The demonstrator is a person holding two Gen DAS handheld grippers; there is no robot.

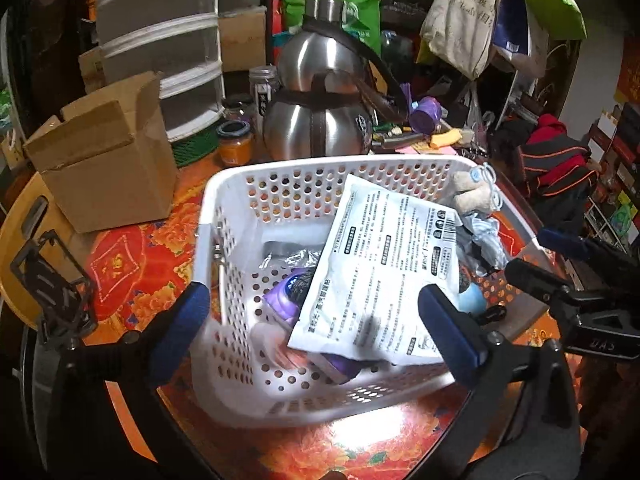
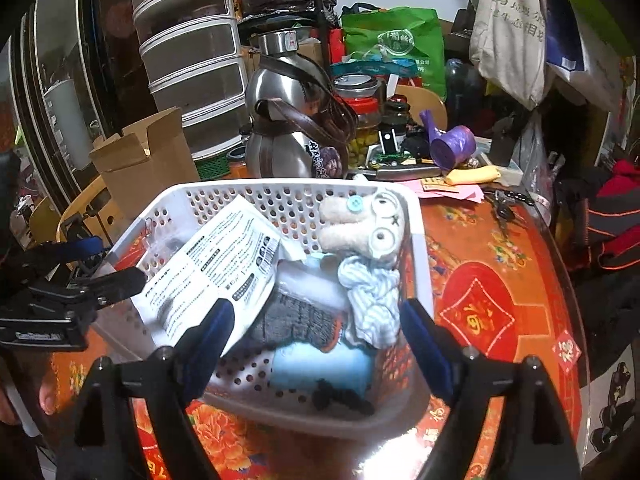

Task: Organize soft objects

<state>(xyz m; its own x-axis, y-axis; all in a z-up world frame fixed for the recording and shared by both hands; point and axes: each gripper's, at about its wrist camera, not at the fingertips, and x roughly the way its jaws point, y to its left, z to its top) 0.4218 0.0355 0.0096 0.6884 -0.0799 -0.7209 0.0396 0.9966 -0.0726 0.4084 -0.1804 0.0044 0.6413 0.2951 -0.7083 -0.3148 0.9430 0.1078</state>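
Observation:
A white perforated basket (image 1: 224, 216) (image 2: 420, 264) stands on the red patterned table. In it lie a white printed packet (image 1: 384, 272) (image 2: 216, 264), a beige plush toy with button eyes (image 1: 474, 192) (image 2: 360, 224), a pale blue striped cloth (image 2: 372, 300), a grey knitted piece (image 2: 300, 320), a light blue block (image 2: 320, 368) and a purple item (image 1: 284, 300). My left gripper (image 1: 316, 328) is open and empty over the basket's near side. My right gripper (image 2: 320, 344) is open and empty over the basket; it also shows in the left wrist view (image 1: 560, 276).
Behind the basket stand a steel gourd-shaped flask (image 1: 320, 112) (image 2: 288, 128), a cardboard box (image 1: 108, 168) (image 2: 144, 164), stacked drawers (image 1: 160, 48), jars (image 1: 236, 144) and a purple roll (image 2: 452, 144). Bags (image 2: 508, 24) hang at the back right. Red and black clothing (image 2: 616, 216) lies at the right.

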